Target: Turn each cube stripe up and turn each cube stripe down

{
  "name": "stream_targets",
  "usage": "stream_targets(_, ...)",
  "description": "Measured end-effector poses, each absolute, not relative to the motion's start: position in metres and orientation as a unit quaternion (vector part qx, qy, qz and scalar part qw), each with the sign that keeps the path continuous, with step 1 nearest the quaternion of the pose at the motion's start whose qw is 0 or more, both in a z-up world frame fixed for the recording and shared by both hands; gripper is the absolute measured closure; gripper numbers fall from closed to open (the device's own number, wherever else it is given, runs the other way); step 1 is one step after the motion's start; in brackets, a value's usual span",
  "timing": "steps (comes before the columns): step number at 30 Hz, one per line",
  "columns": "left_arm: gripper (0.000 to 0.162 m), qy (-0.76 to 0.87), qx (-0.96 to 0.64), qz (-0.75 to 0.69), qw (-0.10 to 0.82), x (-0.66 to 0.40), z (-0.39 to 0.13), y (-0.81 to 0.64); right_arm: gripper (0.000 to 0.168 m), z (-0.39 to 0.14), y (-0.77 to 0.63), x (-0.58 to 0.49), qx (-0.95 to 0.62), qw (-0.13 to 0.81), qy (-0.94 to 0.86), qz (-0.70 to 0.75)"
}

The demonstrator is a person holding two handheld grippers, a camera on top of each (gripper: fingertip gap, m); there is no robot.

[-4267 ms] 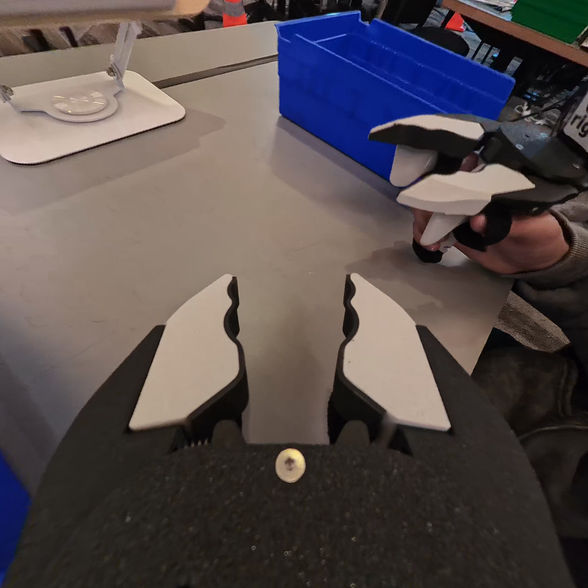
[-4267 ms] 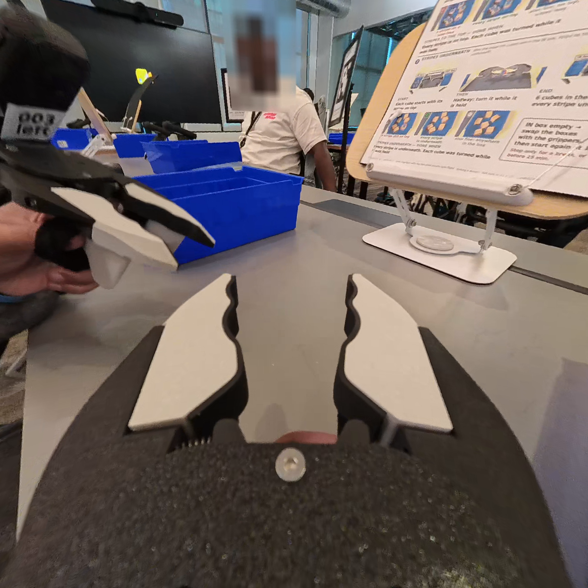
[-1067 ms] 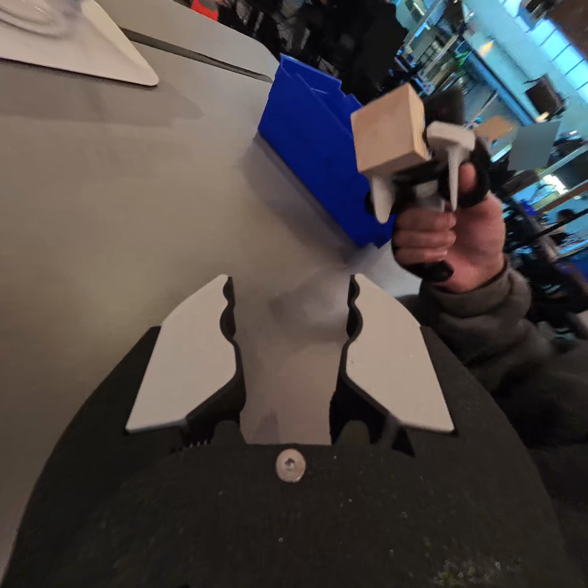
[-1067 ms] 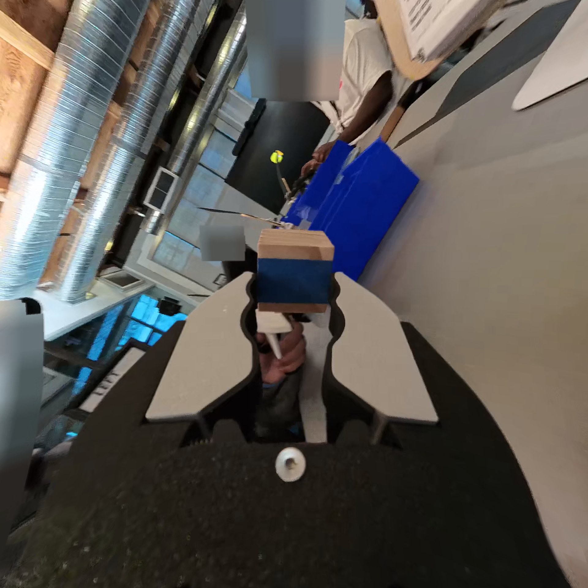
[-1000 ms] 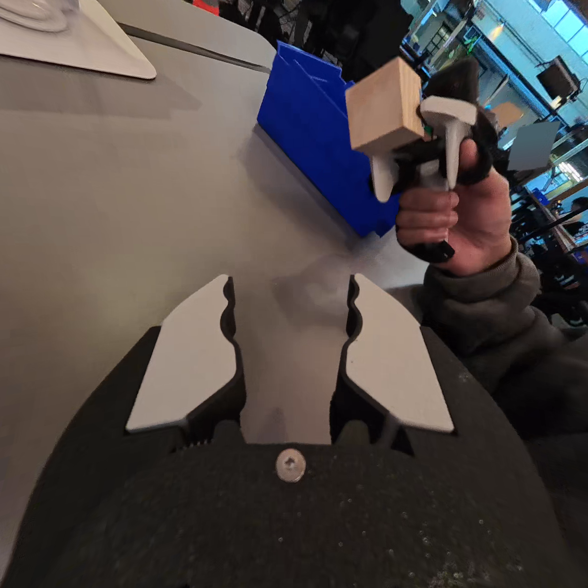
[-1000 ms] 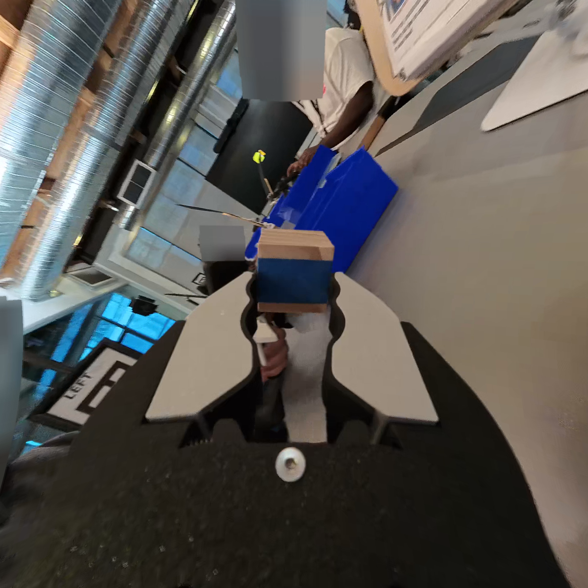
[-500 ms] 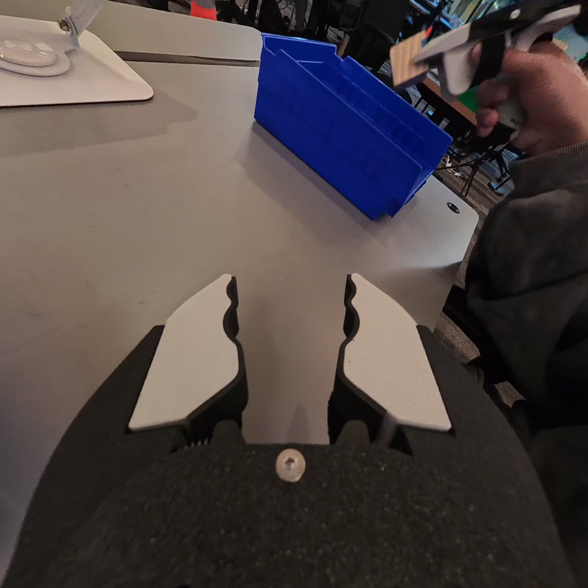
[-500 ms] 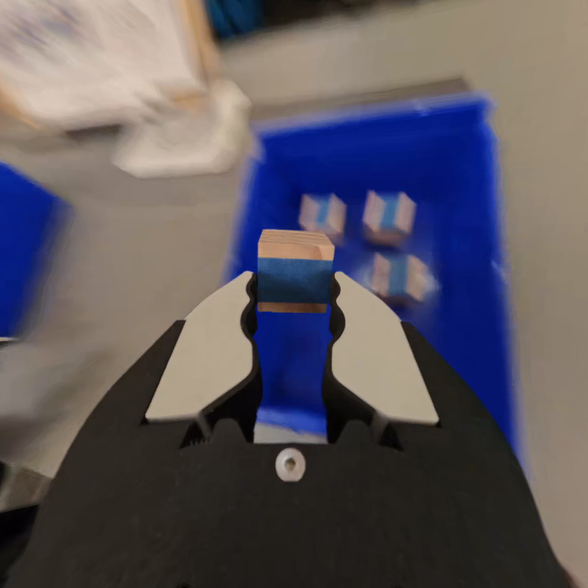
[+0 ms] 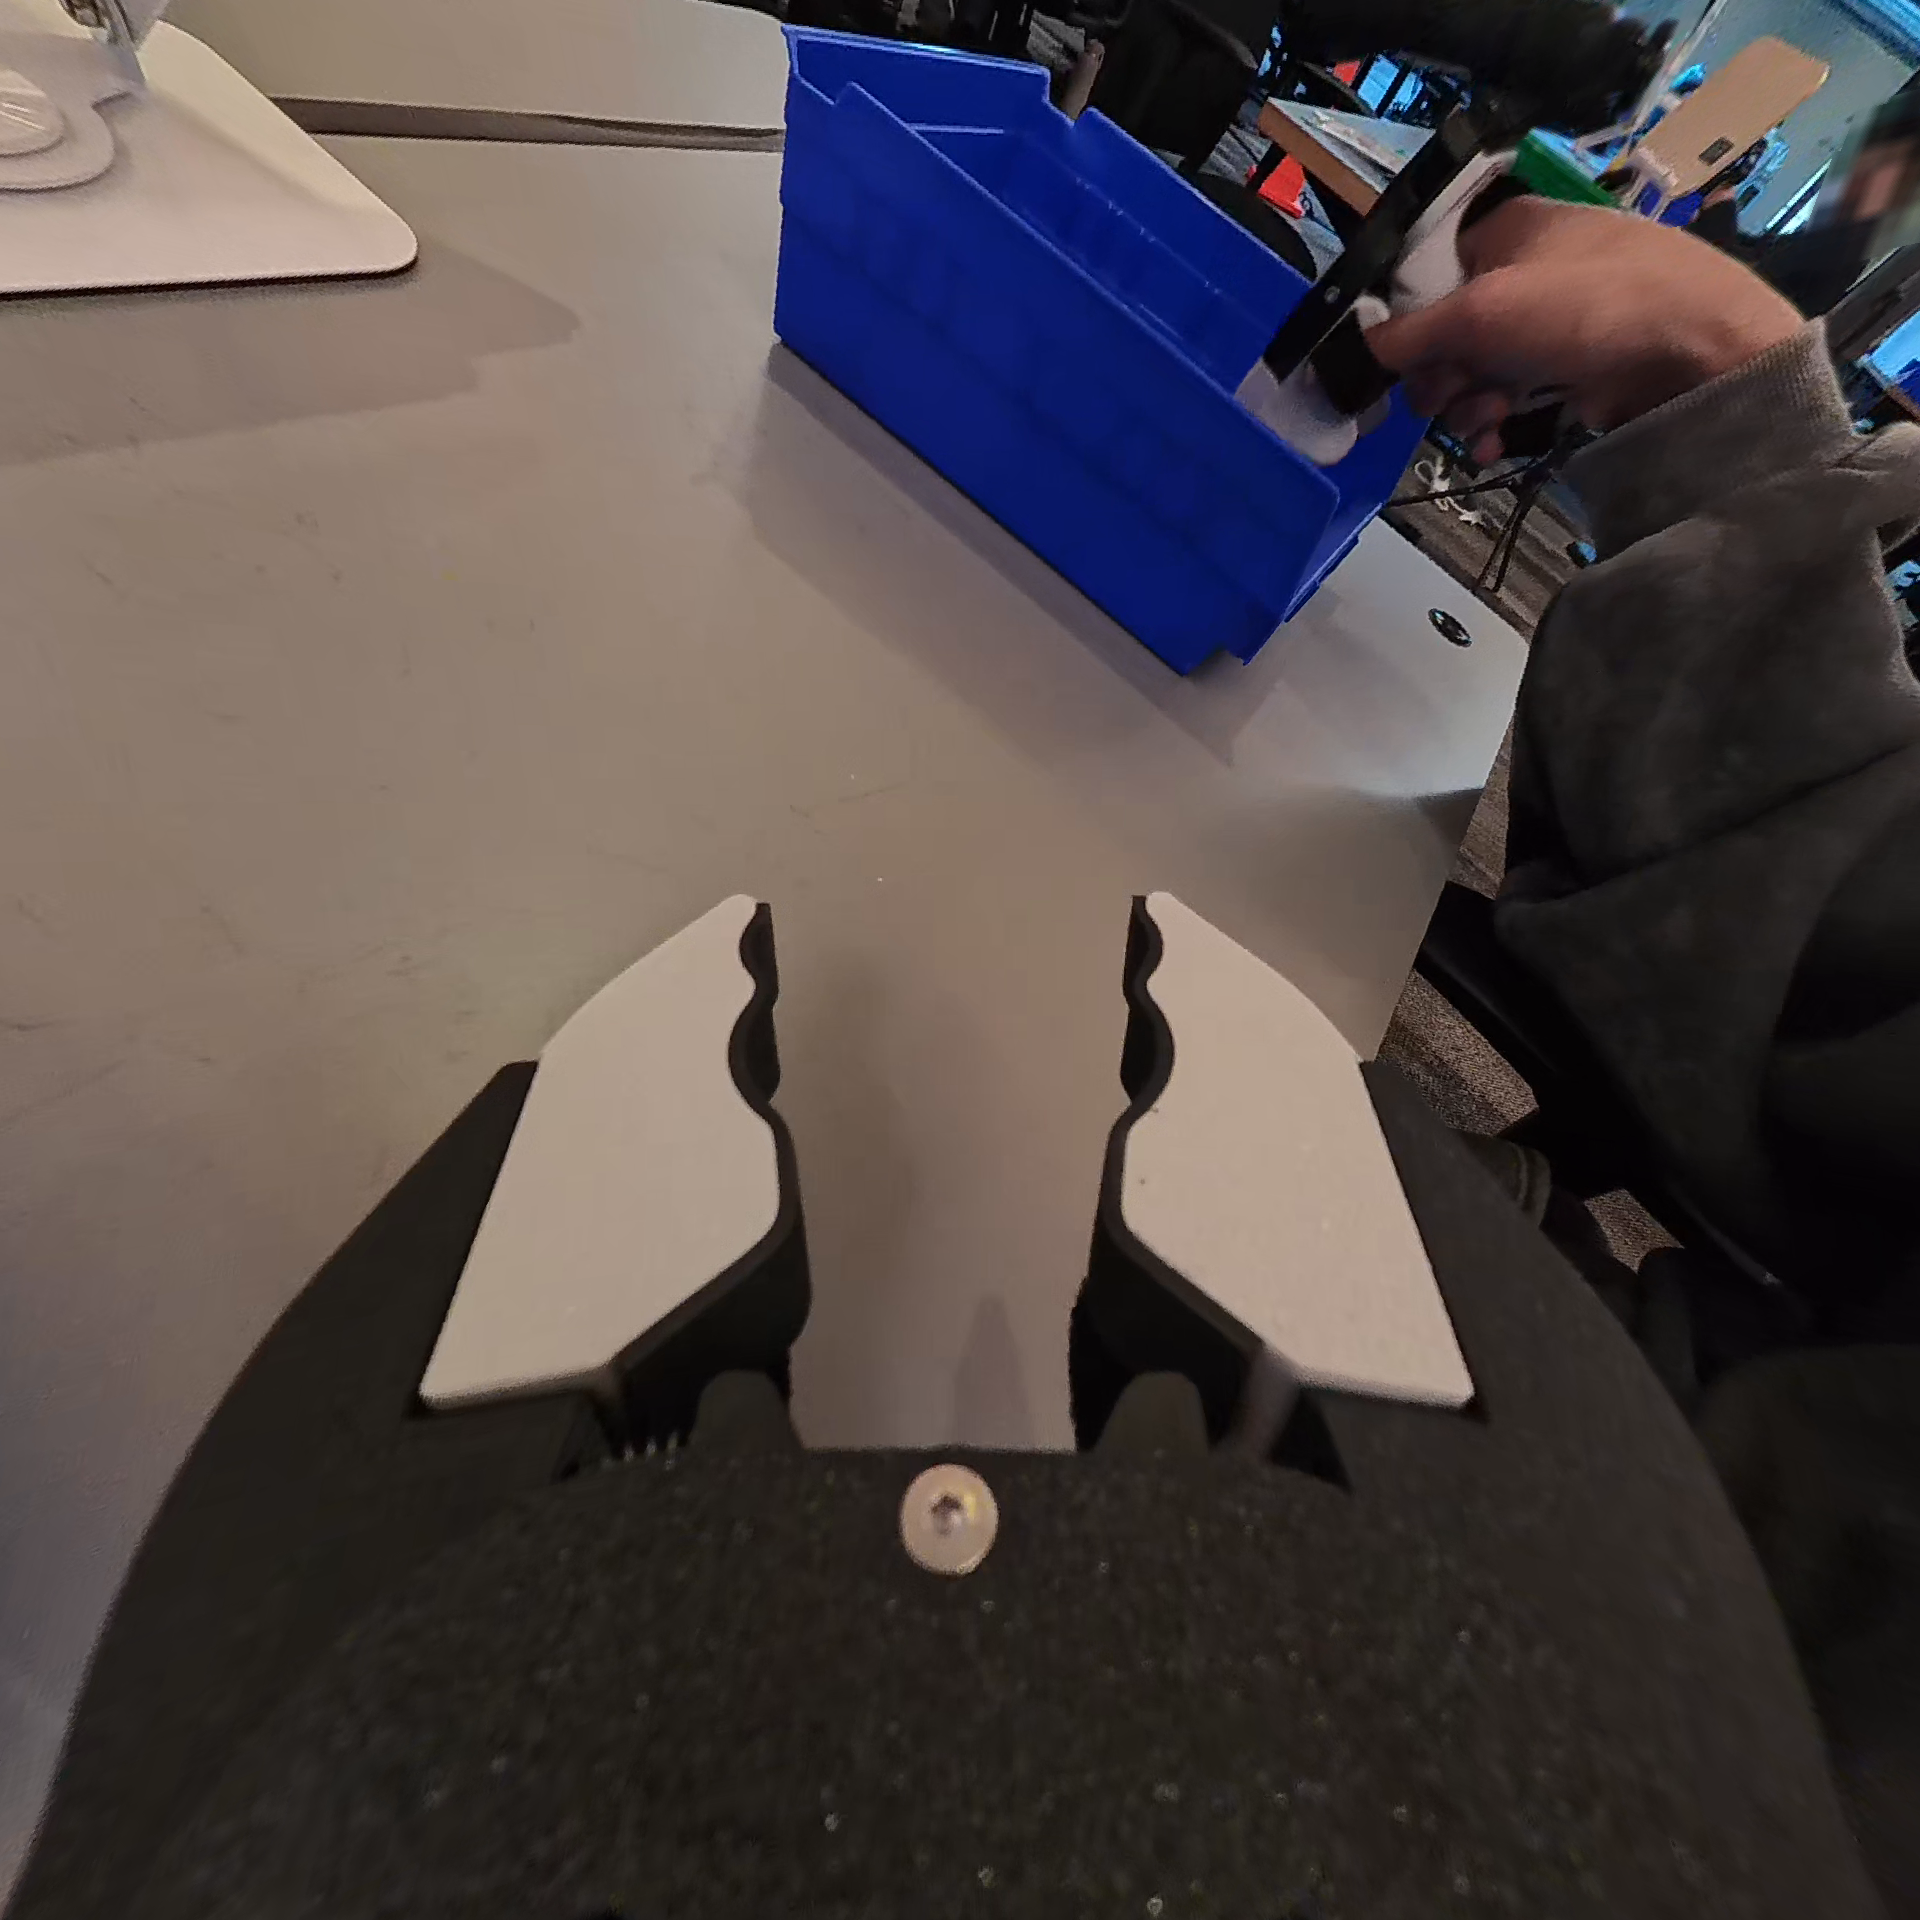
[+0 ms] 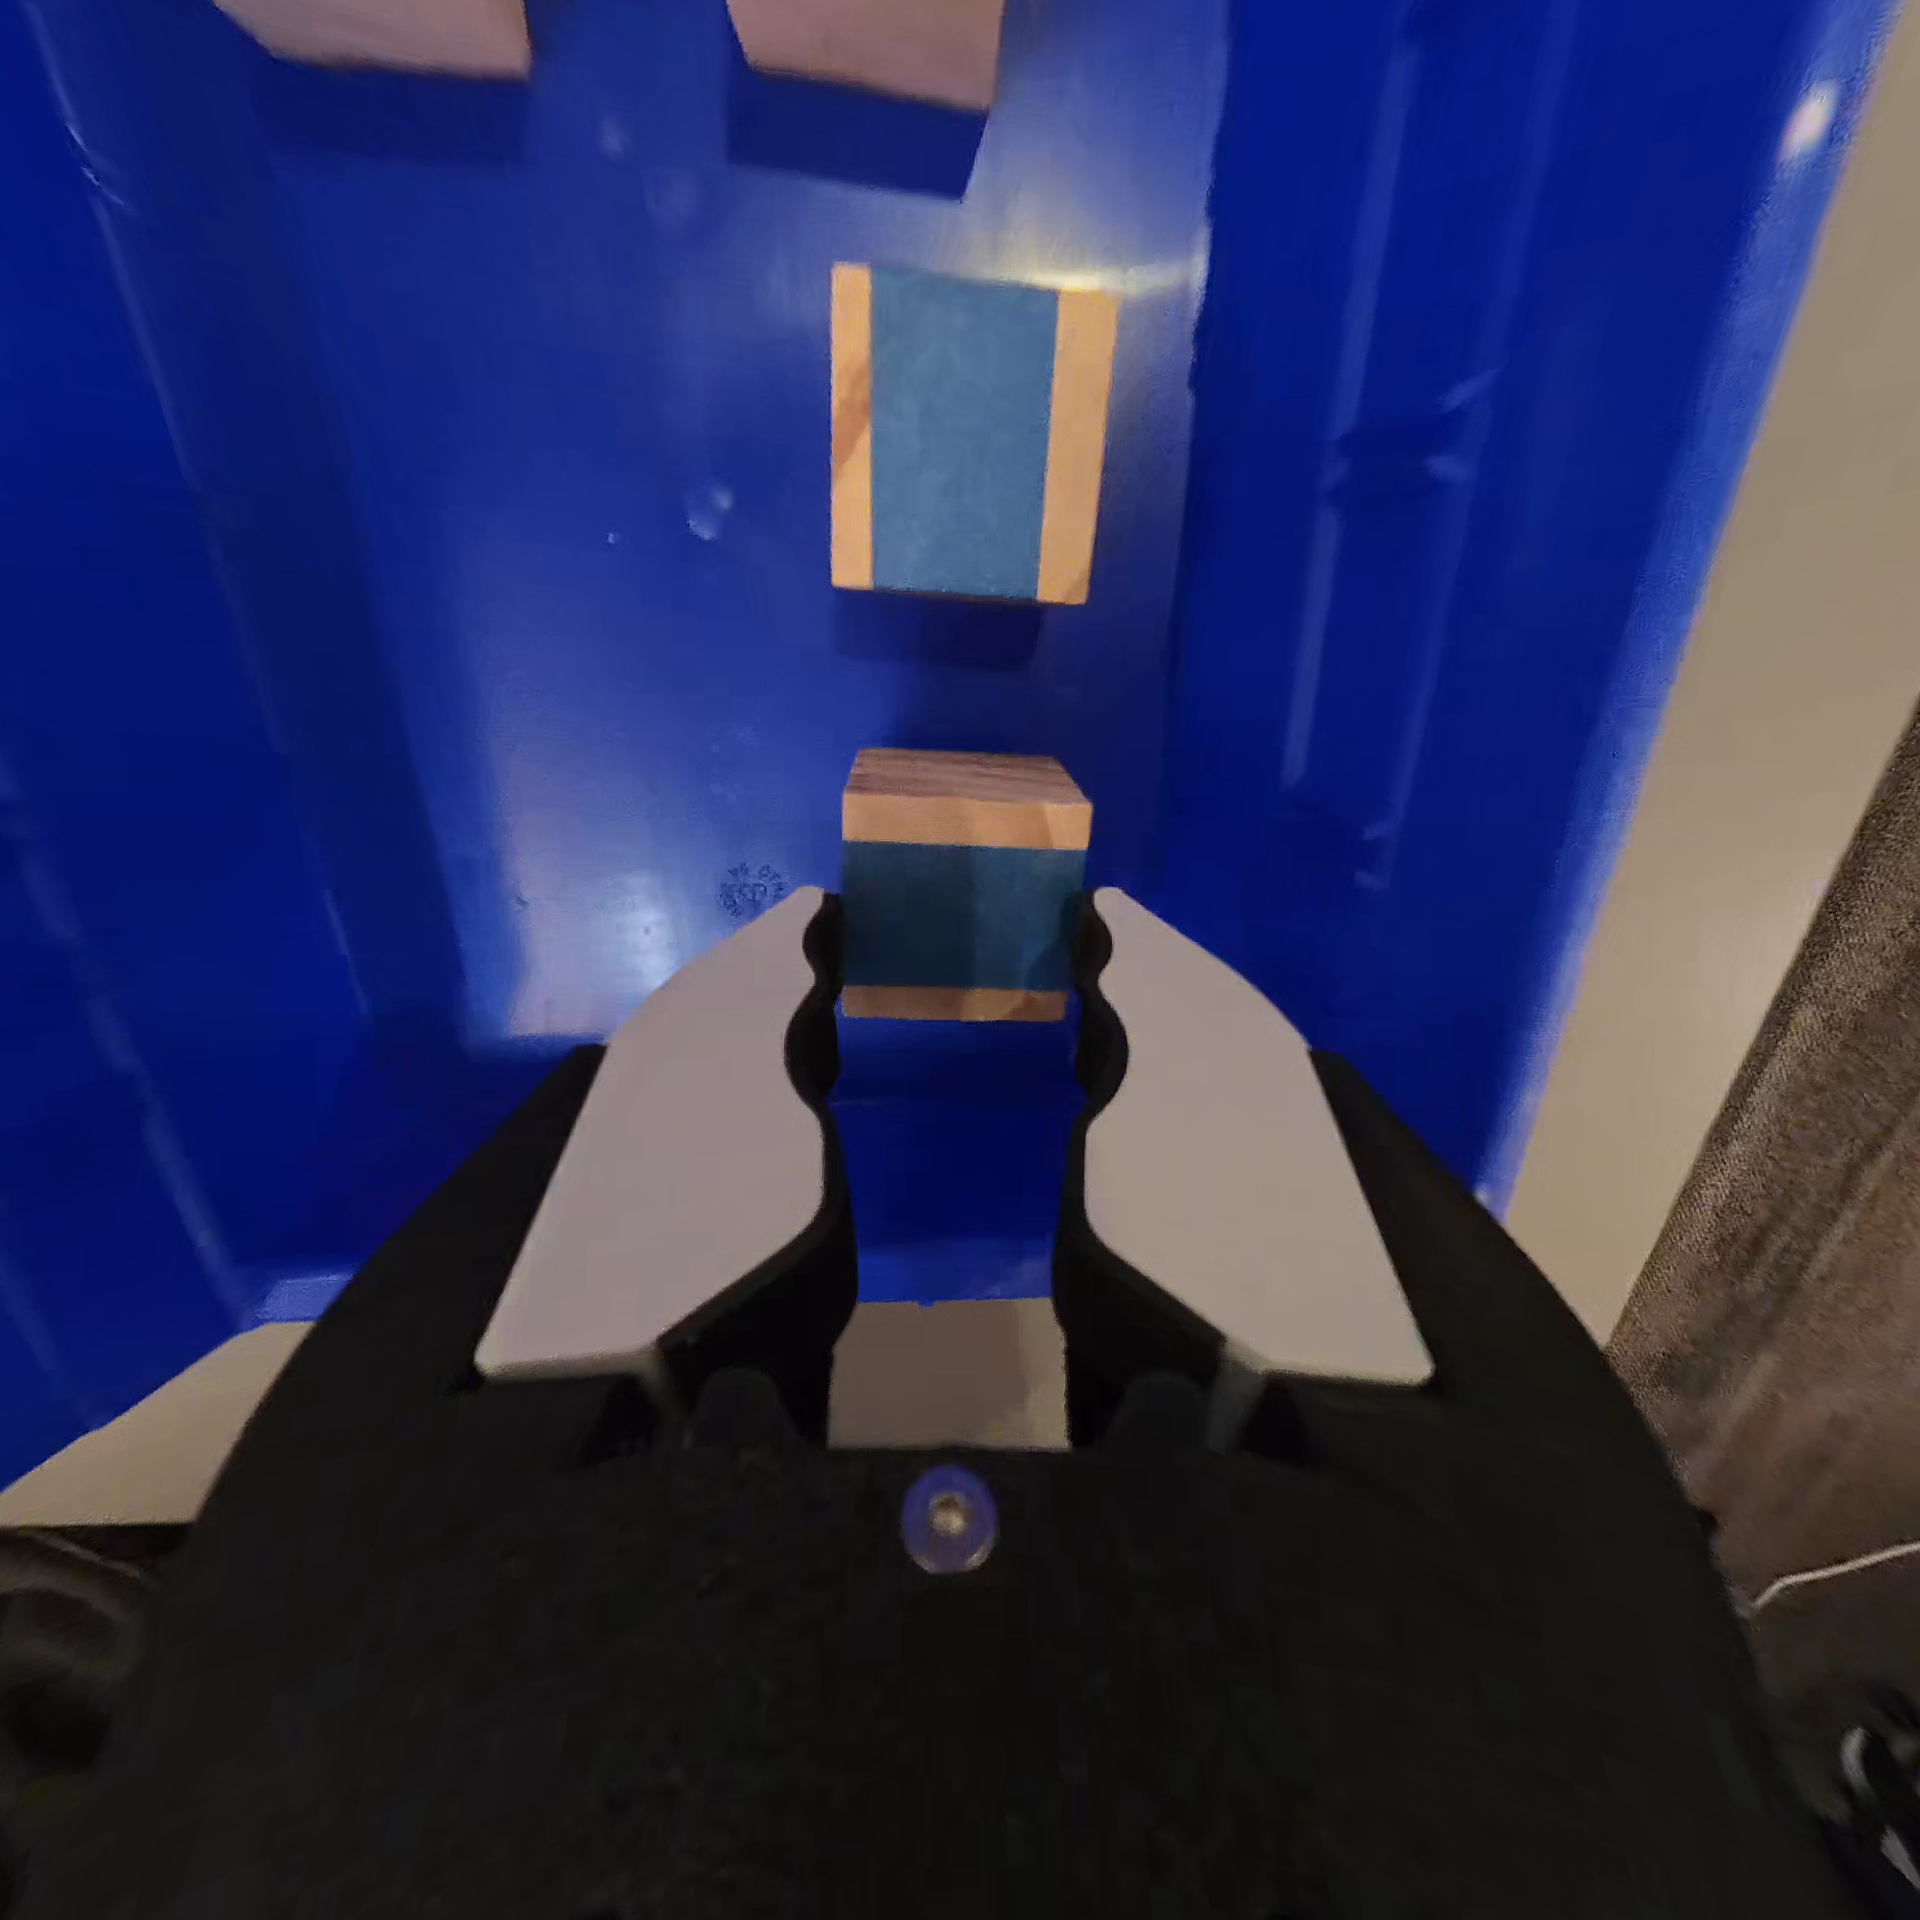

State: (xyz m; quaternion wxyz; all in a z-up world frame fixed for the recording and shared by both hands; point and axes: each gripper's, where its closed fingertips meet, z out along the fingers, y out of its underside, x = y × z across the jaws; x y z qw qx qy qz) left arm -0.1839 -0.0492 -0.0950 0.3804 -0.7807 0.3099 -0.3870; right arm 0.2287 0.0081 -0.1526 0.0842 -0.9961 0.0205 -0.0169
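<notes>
No writing could be read in either view. A small moulded stamp showed on the floor of the blue bin (image 10: 312,727), but it was too small and blurred to make out.

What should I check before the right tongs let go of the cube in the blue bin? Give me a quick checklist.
1. Grip: right tongs shut on the held cube, centred between the tips. Ok.
2. Stripe: the held cube's blue stripe faces the camera, which looks down into the bin. Ok for stripe up.
3. Position: held cube is over the blue bin floor, inside its walls. Ok.
4. Clearance: the striped cube ahead sits apart from the held one. Ok.
5. Height above the bin floor: cannot tell.
6. Left tongs: open, empty, over the table, away from the bin. Ok.
</notes>
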Motion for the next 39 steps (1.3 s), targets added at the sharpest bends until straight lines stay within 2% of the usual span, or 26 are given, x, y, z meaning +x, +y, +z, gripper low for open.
stream_targets(7, 0.098, 0.314, -0.781, -0.388, 0.376, -0.181, -0.095, -0.053, 0.125, -0.164, 0.009, 0.230, -0.996, 0.084, 0.003, -0.029)
stream_targets(8, 0.097, 0.316, -0.780, -0.388, 0.376, -0.181, -0.095, -0.053, 0.120, -0.163, 0.012, 0.231, -0.995, 0.095, -0.003, -0.033)
stream_targets(9, 0.097, 0.318, -0.781, -0.387, 0.374, -0.180, -0.096, -0.054, 0.104, -0.158, 0.015, 0.234, -0.993, 0.110, -0.003, -0.047)
stream_targets(11, 0.097, 0.319, -0.781, -0.386, 0.373, -0.180, -0.096, -0.054, 0.093, -0.139, 0.016, 0.233, -0.988, 0.142, -0.015, -0.059)
stream_targets(14, 0.097, 0.319, -0.781, -0.386, 0.374, -0.181, -0.096, -0.054, 0.096, -0.093, 0.021, 0.217, -0.970, 0.233, -0.037, -0.065)
stream_targets(16, 0.097, 0.320, -0.781, -0.382, 0.377, -0.183, -0.096, -0.053, 0.096, -0.055, 0.032, 0.175, -0.936, 0.338, -0.095, -0.031)
stream_targets(19, 0.097, 0.313, -0.782, -0.374, 0.388, -0.187, -0.094, -0.048, 0.098, -0.007, 0.023, 0.065, -0.825, 0.505, -0.220, 0.127)
stream_targets(22, 0.098, 0.302, -0.787, -0.361, 0.400, -0.193, -0.095, -0.041, 0.100, 0.010, -0.017, -0.034, -0.680, 0.600, -0.284, 0.312)
stream_targets(24, 0.098, 0.296, -0.791, -0.347, 0.409, -0.198, -0.096, -0.037, 0.100, -0.015, -0.031, -0.073, -0.657, 0.598, -0.284, 0.360)
stream_targets(28, 0.098, 0.294, -0.795, -0.321, 0.424, -0.203, -0.098, -0.030, 0.097, -0.070, -0.027, -0.105, -0.684, 0.579, -0.261, 0.359)
stream_targets(33, 0.098, 0.300, -0.801, -0.310, 0.416, -0.199, -0.107, -0.030, 0.105, -0.065, -0.028, -0.095, -0.664, 0.586, -0.194, 0.423)
stream_targets(39, 0.098, 0.287, -0.811, -0.301, 0.412, -0.205, -0.105, -0.030, 0.113, -0.060, -0.033, -0.083, -0.651, 0.628, -0.216, 0.367)
